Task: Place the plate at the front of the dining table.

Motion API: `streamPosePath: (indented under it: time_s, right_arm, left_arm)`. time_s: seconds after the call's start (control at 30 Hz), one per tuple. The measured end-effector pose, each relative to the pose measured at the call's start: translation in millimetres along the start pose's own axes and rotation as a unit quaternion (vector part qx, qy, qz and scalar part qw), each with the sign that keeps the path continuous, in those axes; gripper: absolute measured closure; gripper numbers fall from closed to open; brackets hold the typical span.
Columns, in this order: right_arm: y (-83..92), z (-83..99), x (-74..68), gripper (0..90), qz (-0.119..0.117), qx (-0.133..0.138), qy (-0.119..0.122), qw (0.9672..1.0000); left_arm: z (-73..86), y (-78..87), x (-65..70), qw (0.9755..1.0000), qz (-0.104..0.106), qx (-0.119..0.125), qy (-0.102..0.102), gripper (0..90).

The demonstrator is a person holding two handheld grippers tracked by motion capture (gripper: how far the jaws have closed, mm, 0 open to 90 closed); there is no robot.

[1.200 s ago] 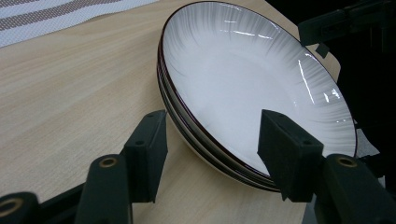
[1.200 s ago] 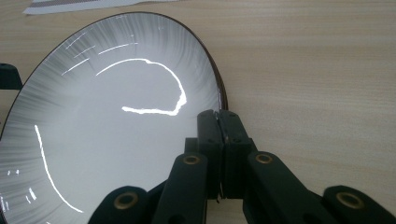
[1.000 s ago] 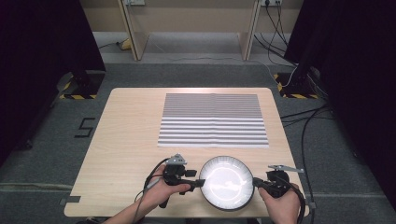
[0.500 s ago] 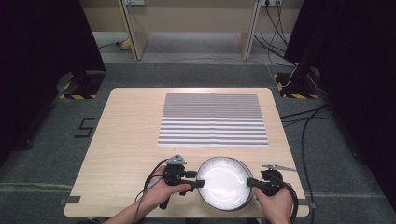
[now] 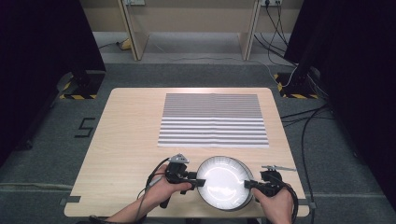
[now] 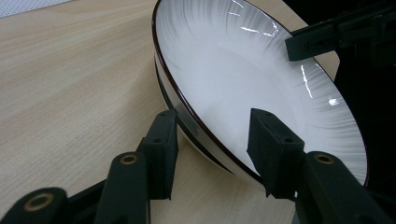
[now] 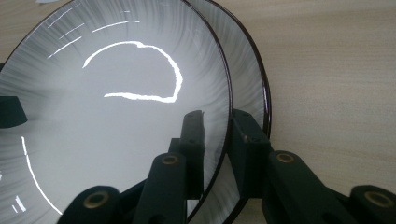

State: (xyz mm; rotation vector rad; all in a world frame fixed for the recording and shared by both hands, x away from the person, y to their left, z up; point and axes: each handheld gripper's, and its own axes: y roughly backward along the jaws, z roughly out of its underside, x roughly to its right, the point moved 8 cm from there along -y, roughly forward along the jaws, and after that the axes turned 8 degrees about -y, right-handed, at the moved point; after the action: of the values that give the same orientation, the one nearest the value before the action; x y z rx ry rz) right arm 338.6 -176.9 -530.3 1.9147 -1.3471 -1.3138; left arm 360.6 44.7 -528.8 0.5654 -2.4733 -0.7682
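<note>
High view: two stacked plates sit at the table's 6 o'clock edge. Left tongs straddle the rim at 9 o'clock, gaping; right tongs pinch the top plate's rim at 3 o'clock.

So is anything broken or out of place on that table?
Nothing looks damaged or spilled. Two stacked plates sit at the table's near edge; in the right gripper view the top one sits slightly off-centre. The striped mat lies flat and square.
</note>
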Motion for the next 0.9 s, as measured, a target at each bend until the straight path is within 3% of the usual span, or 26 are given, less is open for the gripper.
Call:
streamPosePath:
  time_s: [0.1,0.13,0.27,0.37,0.53,0.7,0.87,0.9]
  right_arm:
    - [-1.0,-1.6,-0.8,69.6,-0.005,0.006,-0.001,1.0]
    - [-2.7,-3.4,-1.6,68.2,-0.007,0.022,-0.007,0.9997]
    - [-3.4,-3.6,-1.4,70.5,0.001,0.027,-0.003,0.9996]
    - [-1.7,-4.3,3.0,78.7,-0.016,0.025,-0.047,0.9985]
    - [-1.3,-5.7,9.8,85.9,-0.037,0.024,-0.078,0.996]
    - [-1.6,-8.8,8.5,86.6,-0.045,0.038,-0.084,0.9947]
    - [0.4,-14.4,2.8,86.9,-0.046,0.063,-0.063,0.9949]
    - [2.4,-16.3,0.5,86.8,-0.043,0.076,-0.049,0.995]
  left_arm:
    - [0.0,-1.6,-0.3,1.0,0.0,0.0,0.006,53.5]
    - [0.7,-3.0,-0.3,0.9998,0.003,0.002,0.021,54.6]
    - [0.6,-3.6,-0.5,0.9998,0.002,0.002,0.022,55.5]
    - [0.4,-6.0,-0.2,0.9995,-0.006,0.003,0.03,57.0]
    - [-1.4,-8.7,-0.8,0.9995,-0.014,-0.002,0.03,59.3]
    - [-5.4,-6.6,-3.0,0.9994,-0.023,0.0,0.026,62.9]
    - [-12.0,-2.8,-9.1,0.9992,-0.031,0.014,0.019,67.7]
    - [-13.1,-2.3,-10.3,0.9991,-0.03,0.02,0.021,69.6]
